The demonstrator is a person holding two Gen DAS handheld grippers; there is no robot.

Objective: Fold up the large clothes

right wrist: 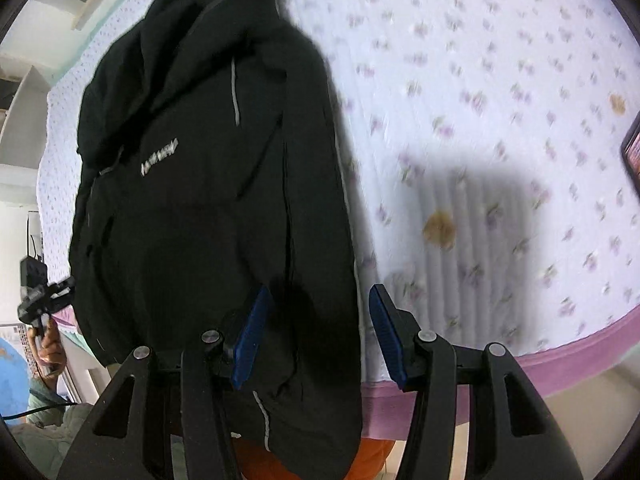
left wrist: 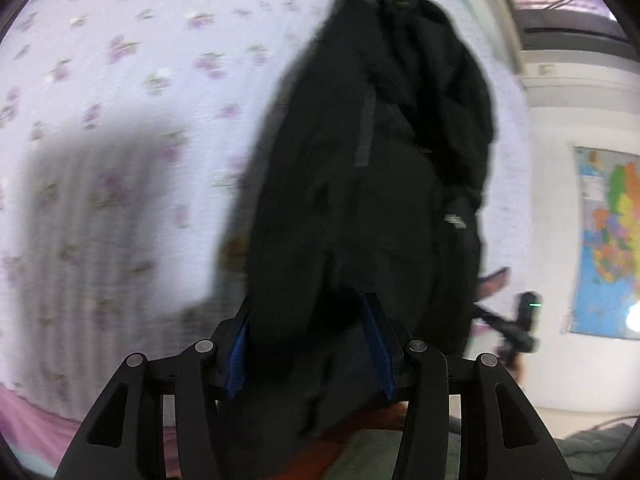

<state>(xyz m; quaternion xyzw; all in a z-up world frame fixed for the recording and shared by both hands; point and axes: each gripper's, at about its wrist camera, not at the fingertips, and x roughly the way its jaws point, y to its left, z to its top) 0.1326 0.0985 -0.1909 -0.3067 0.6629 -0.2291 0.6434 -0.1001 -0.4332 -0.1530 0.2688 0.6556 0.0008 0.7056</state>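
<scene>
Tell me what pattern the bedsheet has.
Small purple flowers on white bedsheet, clearest in the right wrist view.

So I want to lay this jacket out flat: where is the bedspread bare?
The floral bedspread is bare on the right gripper's side of the black jacket, out to the purple border. It is also bare on the left gripper's side. The middle is crowded by the jacket.

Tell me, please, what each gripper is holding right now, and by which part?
Both grippers have the black jacket at its near bottom edge. The left gripper seems shut on a bunched fold; whether the right gripper actually grips cannot be told.
</scene>
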